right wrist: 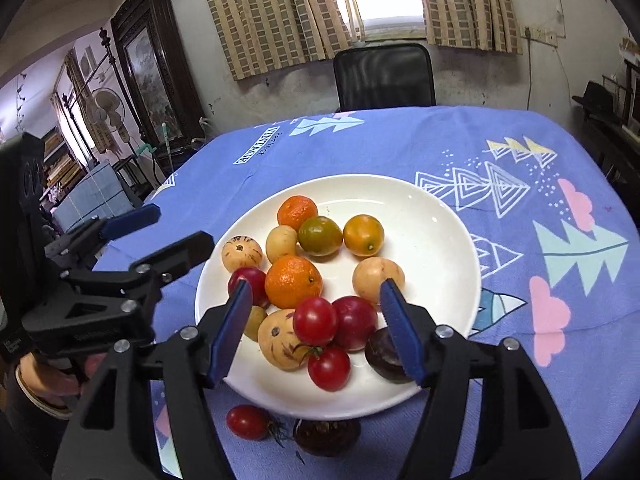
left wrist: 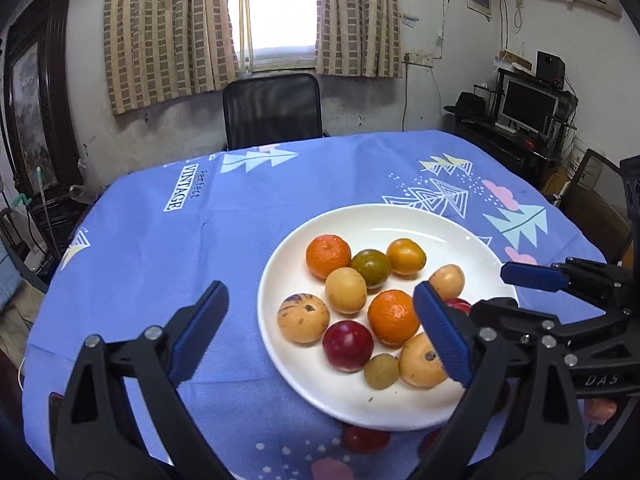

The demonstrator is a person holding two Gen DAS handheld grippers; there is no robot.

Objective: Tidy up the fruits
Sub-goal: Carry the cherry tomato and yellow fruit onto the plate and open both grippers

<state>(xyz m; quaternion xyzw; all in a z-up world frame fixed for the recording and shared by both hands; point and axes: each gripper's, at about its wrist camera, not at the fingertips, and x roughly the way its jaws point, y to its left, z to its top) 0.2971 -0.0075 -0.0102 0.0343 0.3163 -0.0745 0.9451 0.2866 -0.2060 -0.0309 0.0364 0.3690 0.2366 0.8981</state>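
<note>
1. Right gripper [right wrist: 316,330]: fingers spread wide, pinching nothing, hanging over near side of white plate [right wrist: 440,240].
2. Left gripper [left wrist: 320,332]: also spread wide, nothing between fingers; its right finger over plate's near edge, its left finger over bare tablecloth [left wrist: 160,248].
3. Off the plate, on cloth just beside near rim: 1 cherry tomato [right wrist: 248,422] and 1 dark brown round fruit [right wrist: 326,436], partly tucked under rim.
4. On plate, near part: 2 cherry tomatoes touching [right wrist: 322,342], red plum [right wrist: 356,322] behind them, dark chestnut-like fruit [right wrist: 386,356] partly behind right finger, striped yellow fruit [right wrist: 280,340] touching the tomatoes.
5. Small olive-green fruit [left wrist: 381,371] near plate's left edge, mostly hidden in right wrist view.
6. Middle: big orange [right wrist: 293,282], second red plum [right wrist: 248,282] to its left, pale yellow round fruit [right wrist: 378,278] to its right, second striped fruit [right wrist: 242,253] at left rim.
7. Far cluster: yellow oval fruit [right wrist: 281,243], green-orange citrus [right wrist: 320,236], yellow-orange citrus [right wrist: 363,235], small mandarin [right wrist: 297,212], all touching or just beside each other.
8. Far half of plate bare.
9. Beyond table: black chair [right wrist: 384,76], checked curtains [right wrist: 272,12] either side of bright window.
</note>
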